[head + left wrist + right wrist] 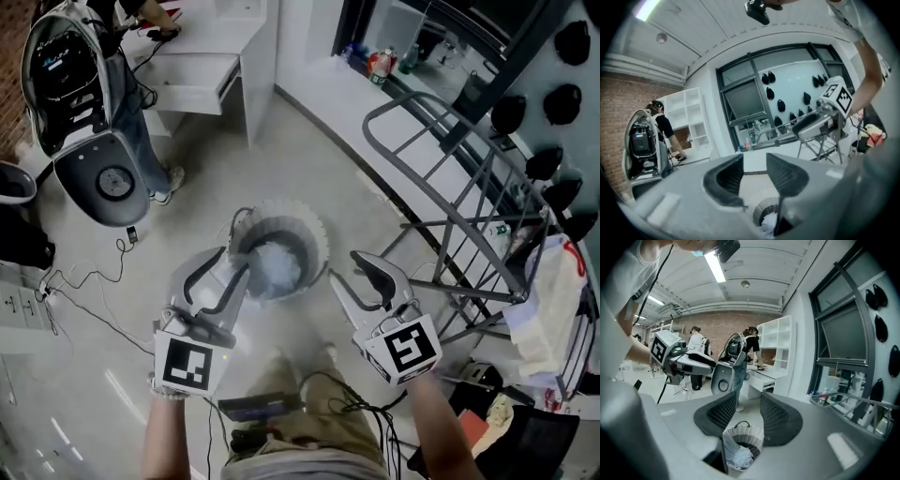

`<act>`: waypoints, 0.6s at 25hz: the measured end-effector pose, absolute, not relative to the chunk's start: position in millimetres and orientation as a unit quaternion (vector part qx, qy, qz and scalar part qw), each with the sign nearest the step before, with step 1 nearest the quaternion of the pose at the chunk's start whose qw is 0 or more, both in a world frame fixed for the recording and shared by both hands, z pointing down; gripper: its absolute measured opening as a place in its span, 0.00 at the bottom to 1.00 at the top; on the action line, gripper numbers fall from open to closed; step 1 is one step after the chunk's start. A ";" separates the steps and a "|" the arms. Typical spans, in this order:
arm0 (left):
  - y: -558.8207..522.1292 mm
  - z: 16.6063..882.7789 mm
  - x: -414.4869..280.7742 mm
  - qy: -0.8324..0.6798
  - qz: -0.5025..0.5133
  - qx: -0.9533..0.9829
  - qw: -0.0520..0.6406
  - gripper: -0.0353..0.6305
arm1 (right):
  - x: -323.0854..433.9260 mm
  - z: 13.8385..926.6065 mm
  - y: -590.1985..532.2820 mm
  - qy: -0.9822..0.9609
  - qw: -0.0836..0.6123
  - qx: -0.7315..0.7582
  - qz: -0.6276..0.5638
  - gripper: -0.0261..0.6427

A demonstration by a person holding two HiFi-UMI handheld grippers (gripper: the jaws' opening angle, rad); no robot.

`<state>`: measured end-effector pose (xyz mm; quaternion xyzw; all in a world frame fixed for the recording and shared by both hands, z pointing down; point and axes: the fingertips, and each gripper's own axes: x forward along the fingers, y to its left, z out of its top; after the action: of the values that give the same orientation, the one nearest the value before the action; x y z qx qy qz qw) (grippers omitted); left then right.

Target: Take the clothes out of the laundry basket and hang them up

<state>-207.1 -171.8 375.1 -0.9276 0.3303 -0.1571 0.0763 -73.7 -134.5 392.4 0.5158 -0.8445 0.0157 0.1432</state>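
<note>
— Jaws, left gripper [754,171]: state?
— Parted, with nothing between the pads. Through the gap: grey floor [752,185] and, lower down, the rim of the laundry basket [761,206] with pale clothes [769,225] inside.
— Right gripper [743,411]?
— Likewise parted and empty. The basket sits below and beyond its jaws, seen straight through the gap. A pale, faintly checked garment lies in the bottom.
— Positions, from the head view?
— Item: one round white wicker basket, standing on the floor directly ahead of the person. The left gripper's tips reach over its near left rim. The right gripper hangs just to the right of it, tips near the rim; contact cannot be told. Neither gripper touches the clothes.
— Other entries?
— Item: one grey metal drying rack [450,187], to the right of the basket and well apart from both grippers. Something white hangs at its near end, cloth or bag, cannot tell which. Item: one person [141,112] standing beside a white-shelled machine [89,112], far left.
</note>
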 end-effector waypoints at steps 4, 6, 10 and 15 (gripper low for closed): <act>-178.4 391.9 -226.8 0.355 -0.166 -0.917 0.069 0.26 | -100.0 408.7 -152.1 -0.863 0.162 0.479 0.021 0.29; -184.3 400.1 -235.9 0.372 -0.169 -0.911 0.054 0.25 | -108.0 421.5 -158.9 -0.871 0.169 0.460 0.027 0.29; -193.6 414.0 -247.9 0.397 -0.174 -0.901 0.032 0.25 | -121.0 444.3 -168.0 -0.883 0.188 0.428 0.042 0.29; -209.2 434.1 -264.1 0.426 -0.179 -0.887 0.007 0.25 | -137.8 475.7 -175.7 -0.901 0.204 0.381 0.042 0.29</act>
<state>-264.1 -209.2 434.1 -0.8867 0.4264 -0.1787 0.0071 -137.8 -175.7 475.7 0.3808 -0.9009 0.0419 0.2038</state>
